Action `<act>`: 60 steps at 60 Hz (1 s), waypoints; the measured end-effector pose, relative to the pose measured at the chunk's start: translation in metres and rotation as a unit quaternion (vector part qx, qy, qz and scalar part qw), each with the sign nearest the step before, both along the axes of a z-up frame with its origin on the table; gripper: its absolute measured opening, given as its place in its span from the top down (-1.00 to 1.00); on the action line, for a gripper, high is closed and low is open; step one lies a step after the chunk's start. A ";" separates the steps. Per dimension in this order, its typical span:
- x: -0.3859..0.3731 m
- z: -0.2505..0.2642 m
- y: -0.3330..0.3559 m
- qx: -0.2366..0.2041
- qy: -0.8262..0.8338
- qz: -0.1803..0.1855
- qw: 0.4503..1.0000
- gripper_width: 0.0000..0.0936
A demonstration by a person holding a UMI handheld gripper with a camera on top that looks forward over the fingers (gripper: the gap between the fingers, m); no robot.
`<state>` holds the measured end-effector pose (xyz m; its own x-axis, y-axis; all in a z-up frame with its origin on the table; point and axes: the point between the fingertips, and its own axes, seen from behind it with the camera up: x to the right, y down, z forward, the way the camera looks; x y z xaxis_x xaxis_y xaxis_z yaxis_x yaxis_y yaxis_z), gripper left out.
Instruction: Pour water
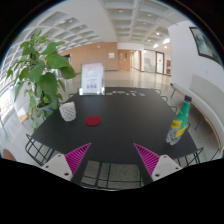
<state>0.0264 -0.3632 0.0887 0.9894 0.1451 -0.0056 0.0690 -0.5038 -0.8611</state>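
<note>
A dark table [120, 125] stands ahead of me. On it, at the right, a green plastic bottle [180, 120] with a yellow label stands upright. At the left stands a white cup [68, 111], and just right of it lies a small red lid or dish [93, 121]. My gripper [113, 157] is open and empty, its two magenta pads [76, 156] wide apart above the table's near edge. The bottle is beyond and to the right of the right finger. The cup is beyond the left finger.
A large green potted plant [38, 70] stands left of the table. A white chair or sign [92, 77] is at the table's far side. Wire chairs [40, 150] stand around the table. A wide hall with a tiled floor lies beyond.
</note>
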 end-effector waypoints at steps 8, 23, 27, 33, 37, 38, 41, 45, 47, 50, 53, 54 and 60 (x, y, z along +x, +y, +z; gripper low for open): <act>0.066 -0.017 0.005 0.010 -0.026 -0.059 0.998 -0.85; 0.175 -0.024 0.028 0.036 -0.070 -0.154 0.985 -0.83; 0.196 -0.018 0.042 0.051 -0.077 -0.173 0.981 -0.82; 0.221 -0.003 0.073 0.083 -0.088 -0.199 0.973 -0.82; 0.229 0.003 0.093 0.091 -0.095 -0.199 0.971 -0.83; 0.231 0.004 0.098 0.093 -0.098 -0.199 0.971 -0.82; 0.239 0.006 0.112 0.099 -0.108 -0.205 0.968 -0.81; 0.248 0.003 0.126 0.100 -0.109 -0.213 0.966 -0.77; 0.251 0.002 0.132 0.099 -0.106 -0.216 0.966 -0.73; 0.256 -0.002 0.140 0.095 -0.103 -0.221 0.965 -0.66; 0.259 -0.005 0.146 0.095 -0.096 -0.225 0.965 -0.52; 0.260 -0.004 0.147 0.098 -0.095 -0.227 0.964 -0.46; 0.269 -0.002 0.150 0.111 -0.096 -0.237 0.960 -0.12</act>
<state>0.2951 -0.2131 0.0868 0.9242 -0.3453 0.1631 0.0456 -0.3243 -0.9449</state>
